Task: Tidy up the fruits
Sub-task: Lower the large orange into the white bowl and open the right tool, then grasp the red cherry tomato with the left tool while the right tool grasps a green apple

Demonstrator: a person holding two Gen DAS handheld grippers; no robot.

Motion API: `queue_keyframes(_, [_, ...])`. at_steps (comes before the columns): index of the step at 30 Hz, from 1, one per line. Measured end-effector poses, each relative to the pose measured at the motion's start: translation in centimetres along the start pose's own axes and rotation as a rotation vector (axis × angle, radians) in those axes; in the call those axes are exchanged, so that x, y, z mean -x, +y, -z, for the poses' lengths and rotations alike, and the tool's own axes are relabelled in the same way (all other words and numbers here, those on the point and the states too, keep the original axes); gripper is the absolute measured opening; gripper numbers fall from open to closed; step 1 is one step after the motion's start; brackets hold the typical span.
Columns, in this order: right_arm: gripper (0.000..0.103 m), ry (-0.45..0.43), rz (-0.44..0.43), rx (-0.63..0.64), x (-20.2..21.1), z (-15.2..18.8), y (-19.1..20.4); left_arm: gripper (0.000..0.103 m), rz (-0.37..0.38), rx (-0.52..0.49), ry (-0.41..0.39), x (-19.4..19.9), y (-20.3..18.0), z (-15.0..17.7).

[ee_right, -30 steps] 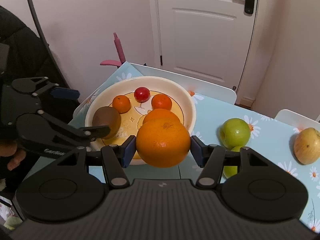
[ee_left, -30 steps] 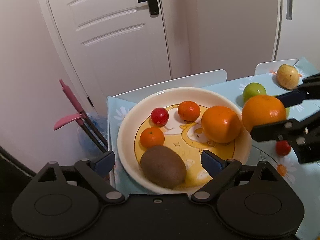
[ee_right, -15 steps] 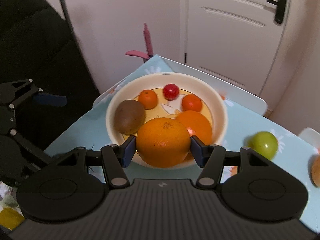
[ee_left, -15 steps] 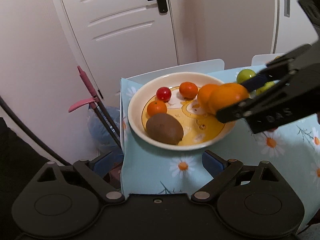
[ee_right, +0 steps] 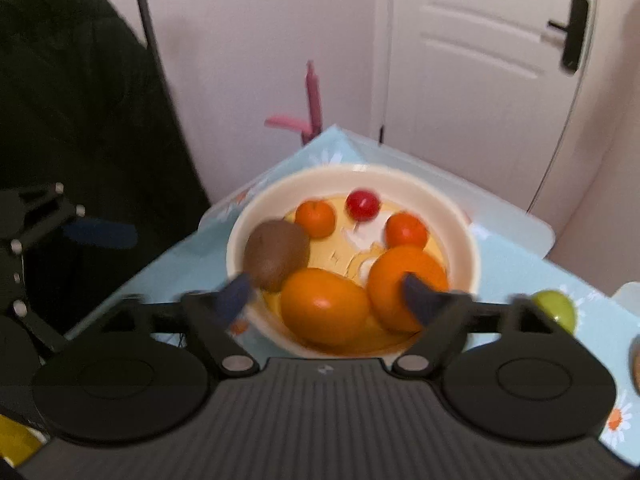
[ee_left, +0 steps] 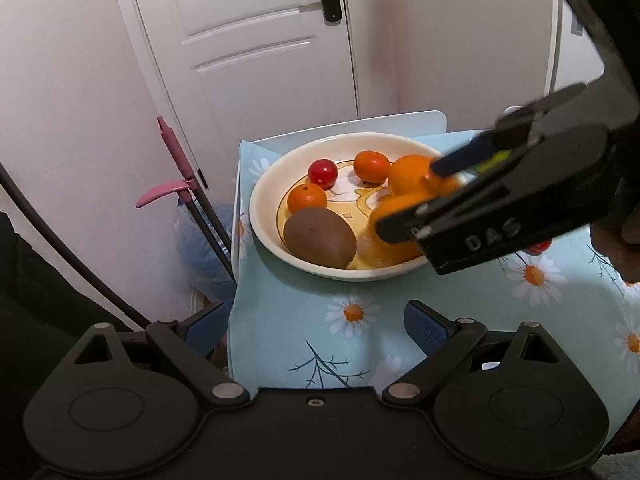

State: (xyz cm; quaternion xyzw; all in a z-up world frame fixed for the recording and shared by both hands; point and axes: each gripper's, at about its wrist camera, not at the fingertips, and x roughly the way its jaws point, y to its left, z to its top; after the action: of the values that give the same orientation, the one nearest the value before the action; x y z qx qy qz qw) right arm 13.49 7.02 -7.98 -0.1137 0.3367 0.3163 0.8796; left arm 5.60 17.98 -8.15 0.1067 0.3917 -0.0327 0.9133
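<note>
The right hand-held gripper (ee_right: 326,294) is held wide open over the near side of the plate (ee_right: 472,256). Nothing is gripped by it. A big orange (ee_right: 324,308) is seen lying in the plate between its fingers, long side running left to right. A second orange (ee_right: 404,276) is touching it, and a kiwi (ee_right: 276,254) sits beside. The left hand-held gripper (ee_left: 316,326) is open and empty above the counter (ee_left: 280,344)
</note>
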Motion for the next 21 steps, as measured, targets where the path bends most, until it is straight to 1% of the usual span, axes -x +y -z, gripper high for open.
queue_keyframes(1, [0.103, -0.013, 0.005, -0.008, 0.4, -0.1, -0.2, 0.097, 0.001, -0.001, 0.000, 0.1, -0.1, 0.0])
queue_keyframes(7, [0.103, -0.012, 0.038, -0.086, 2.9, -0.2, -1.4, 0.097, -0.001, -0.001, -0.010, 1.1, -0.6, -0.3])
queue_keyframes(18, [0.103, -0.035, 0.147, -0.144, 8.4, 1.0, -3.5, 0.097, 0.022, 0.046, -0.038, 2.8, -0.8, -1.6])
queue_keyframes(21, [0.103, -0.040, 0.163, -0.154, 9.7, 1.5, -4.3, 0.097, 0.024, 0.049, -0.044, 3.2, -1.2, -1.9])
